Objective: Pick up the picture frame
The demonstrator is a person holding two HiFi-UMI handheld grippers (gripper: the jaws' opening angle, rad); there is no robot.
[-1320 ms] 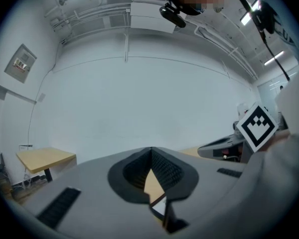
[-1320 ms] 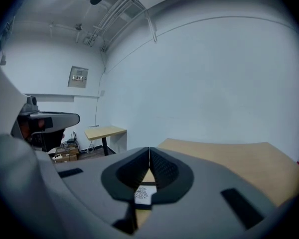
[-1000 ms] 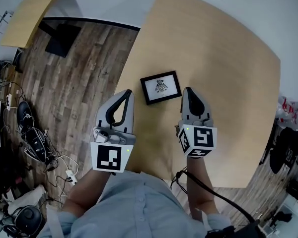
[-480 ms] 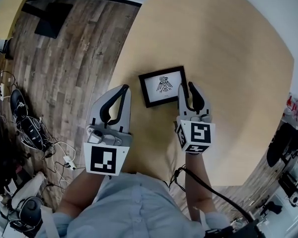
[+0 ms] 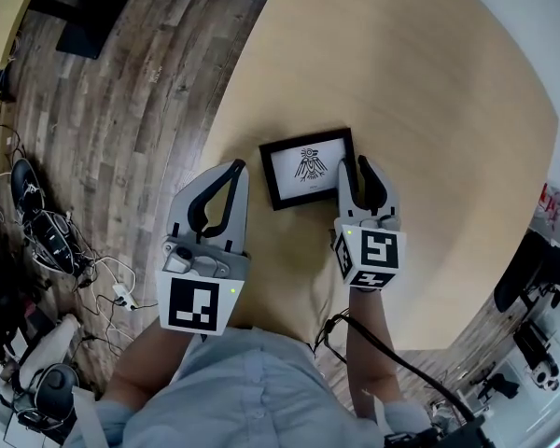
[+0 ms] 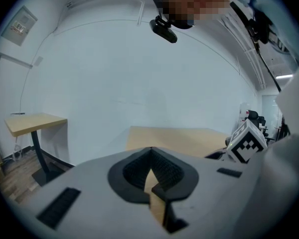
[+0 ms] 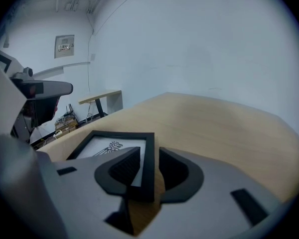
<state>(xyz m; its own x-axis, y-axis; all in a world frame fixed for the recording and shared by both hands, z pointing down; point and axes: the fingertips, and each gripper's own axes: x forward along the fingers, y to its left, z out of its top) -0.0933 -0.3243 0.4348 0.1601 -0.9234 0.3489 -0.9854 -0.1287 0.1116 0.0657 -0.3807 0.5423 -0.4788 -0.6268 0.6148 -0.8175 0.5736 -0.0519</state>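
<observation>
Head view: right tongs (image 5: 355,162), just opened, straddle the picture frame (image 5: 307,167) edge to grip it; left tongs (image 5: 238,165), closed and empty, hover beside it.

wooden table (image 5: 429,110), plank floor (image 5: 131,101), tangled cables (image 5: 95,276)

In the head view, the right side of the picture frame (image 5: 308,168) is partly covered by the right gripper (image 5: 355,166). Its jaws have just been opened, and that side bar is between them. The drawing (image 5: 308,164) is too small to be told. The near edge of the tabletop (image 5: 429,110) is hidden by the shirt (image 5: 252,390). In the right gripper view, the frame's near side is mostly covered by one jaw. In the left gripper view, most of the tabletop is blocked by the left gripper (image 6: 150,150).
</observation>
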